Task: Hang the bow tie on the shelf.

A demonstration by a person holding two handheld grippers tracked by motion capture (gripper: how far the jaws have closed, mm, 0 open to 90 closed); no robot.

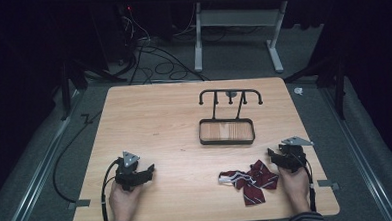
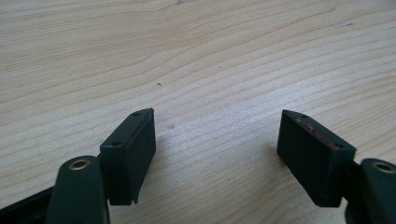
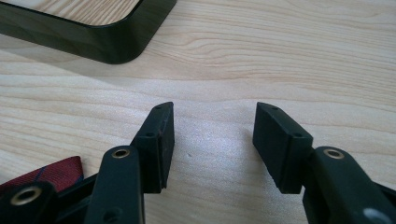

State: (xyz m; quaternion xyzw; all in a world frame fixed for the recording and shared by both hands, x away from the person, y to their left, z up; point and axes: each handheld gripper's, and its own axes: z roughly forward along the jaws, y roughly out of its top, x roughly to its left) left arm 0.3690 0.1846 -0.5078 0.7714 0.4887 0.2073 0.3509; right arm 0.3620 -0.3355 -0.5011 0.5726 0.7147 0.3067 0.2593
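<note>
While the person sat at the near edge of the wooden table [image 1: 164, 117], both hands rested on its surface with a gripper in each. The left gripper [image 1: 145, 171] lay near the near-left corner, pointing right toward the middle of the table. In the left gripper view its jaws stood spread wide over bare wood grain, with nothing between them and nothing touching the pads [image 2: 140, 149].

The right gripper [image 1: 272, 152] sat toward the near-right side, its grey three-cornered plate on top, pointing left and slightly away from the person. In the right gripper view its jaws were likewise spread apart, empty, with only tabletop between the pads [image 3: 163, 140].

A dark red striped bow tie [image 1: 252, 180] lay crumpled on the table just left of the right hand [image 1: 295, 183], near the near edge; thin pale stripes crossed the fabric and a paler strap end trailed off to its left. The right gripper's jaws were beside it, not on it; a corner of the red cloth [image 3: 56, 170] showed at the lower left of the right gripper view, behind the jaw tips.

Farther off, right of the table's centre, stood a black metal rack [image 1: 230, 96] with hooked arms rising from a shallow black-rimmed tray base [image 1: 227, 138]. A rounded corner of that base [image 3: 112, 46] appeared beyond the right gripper's jaws, apart from them.
</note>
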